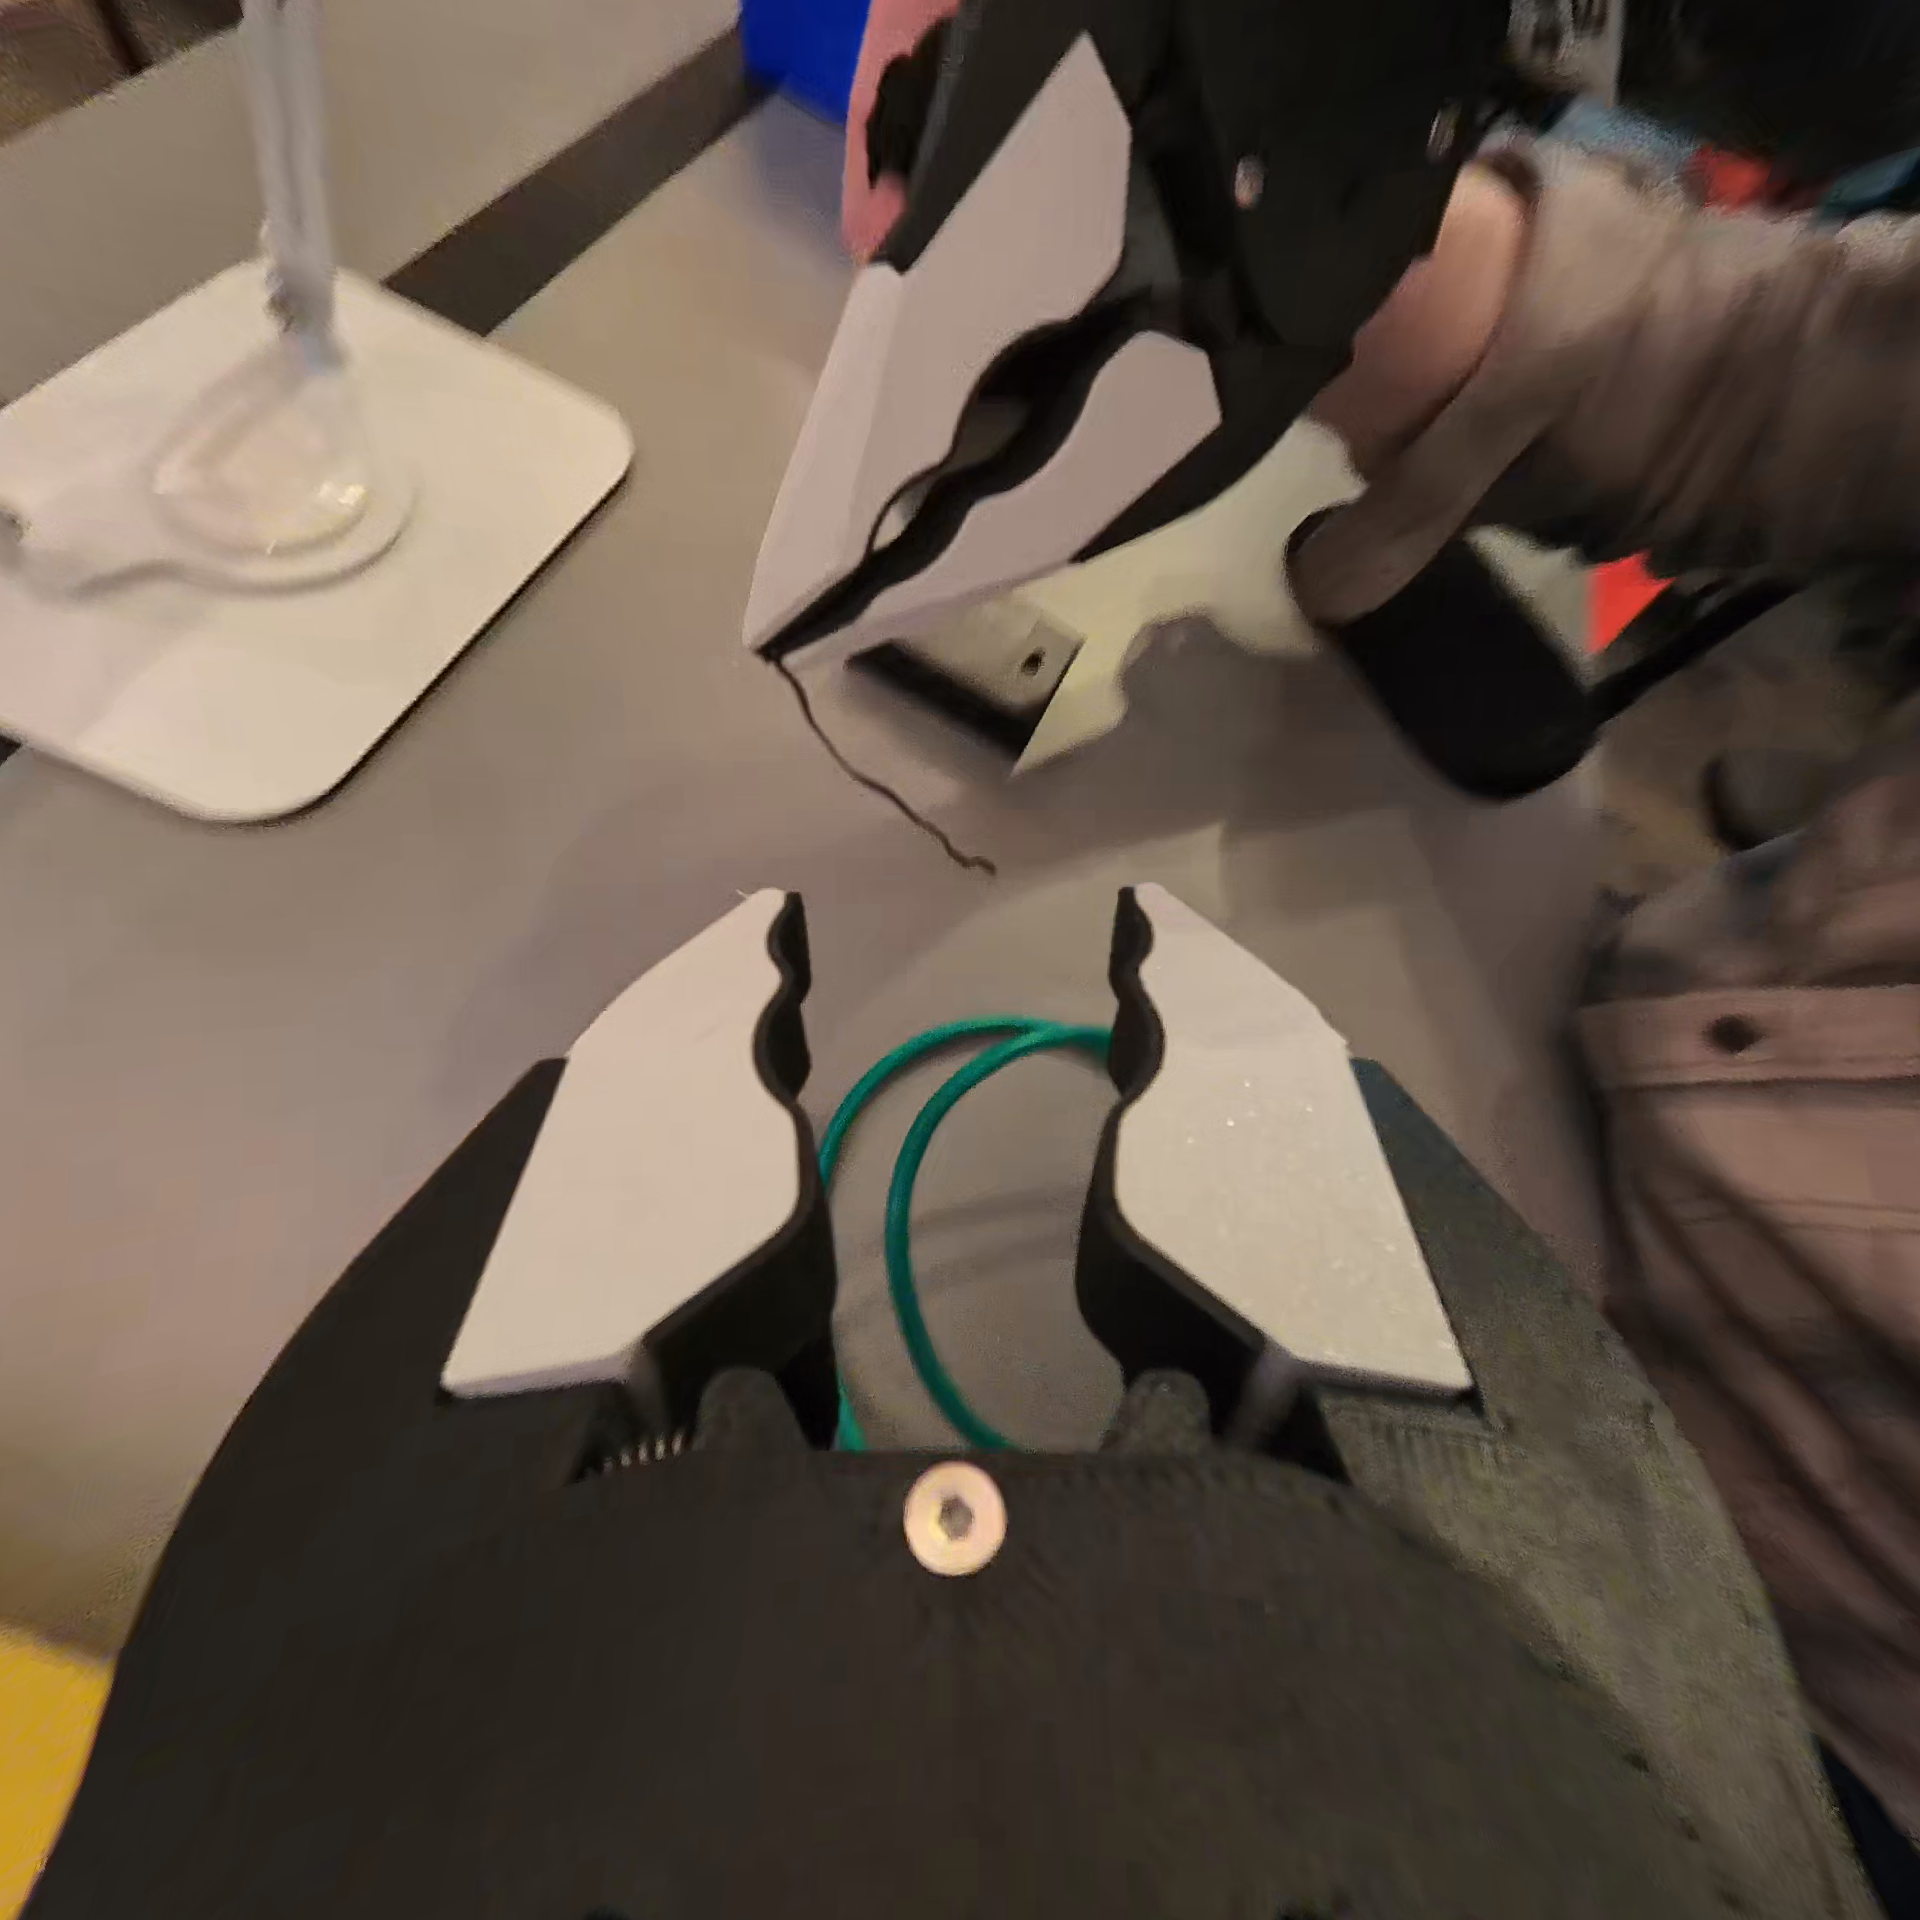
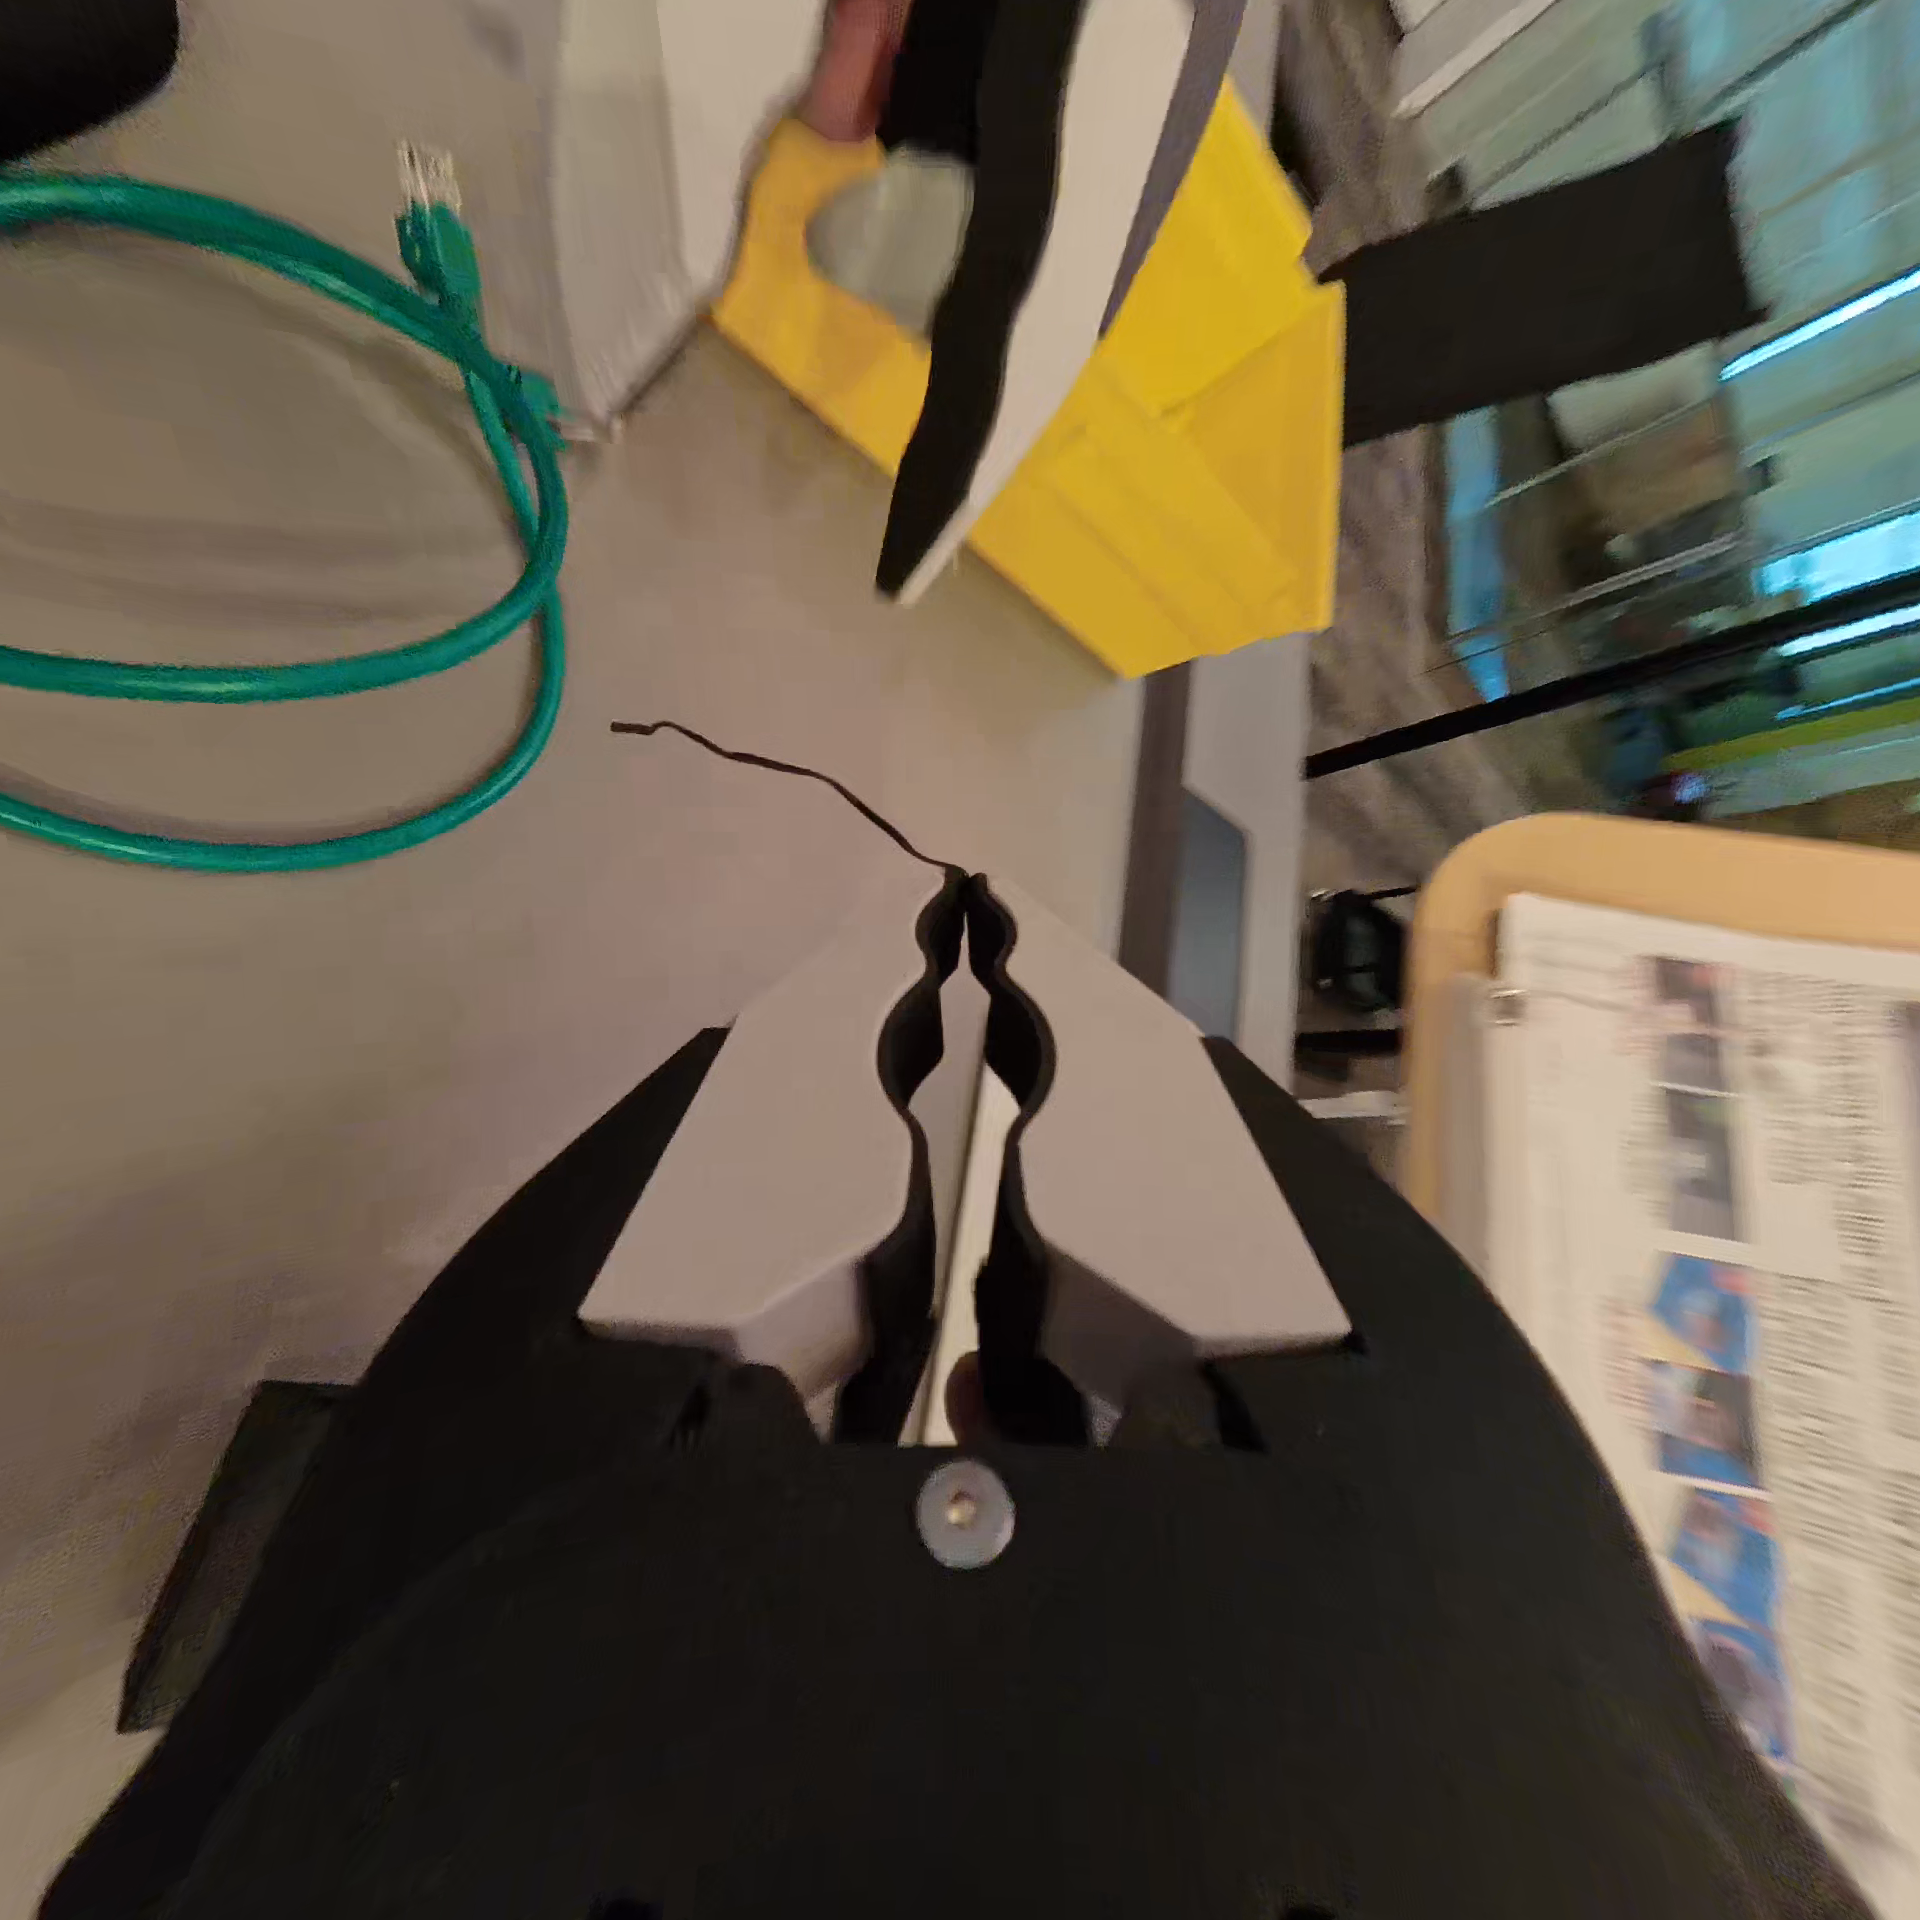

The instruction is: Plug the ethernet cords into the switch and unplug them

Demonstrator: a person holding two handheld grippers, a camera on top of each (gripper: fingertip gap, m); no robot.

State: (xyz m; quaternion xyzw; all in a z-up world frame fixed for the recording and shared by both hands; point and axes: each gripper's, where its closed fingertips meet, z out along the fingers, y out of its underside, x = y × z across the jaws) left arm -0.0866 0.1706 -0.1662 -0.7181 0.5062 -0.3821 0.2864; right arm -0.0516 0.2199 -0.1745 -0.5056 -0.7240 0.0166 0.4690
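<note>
A green ethernet cord (image 2: 535, 582) lies coiled on the grey table (image 2: 312, 1143), its clear plug (image 2: 428, 185) free. My left gripper (image 1: 958, 904) is open and empty, held above a loop of the cord (image 1: 914, 1143). It also shows in the right wrist view (image 2: 904, 577) at the top. My right gripper (image 2: 964, 883) is shut on the end of a thin black wire tie (image 2: 779, 769), which trails out from its tips. In the left wrist view the right gripper (image 1: 774, 646) hangs tip-down with the tie (image 1: 883, 774) dangling. I cannot make out a switch.
A white lamp base (image 1: 260, 540) stands at the left. A yellow bin (image 2: 1174, 436) sits past the left gripper near the table edge. A tray with printed papers (image 2: 1662, 1299) is off to the right. A person's sleeve (image 1: 1714, 343) reaches in behind the right gripper. Across from one pair of fingers to the other is roughly 7 cm. Between my right fingertips and the white lamp base (image 1: 260, 540) there is roughly 25 cm.
</note>
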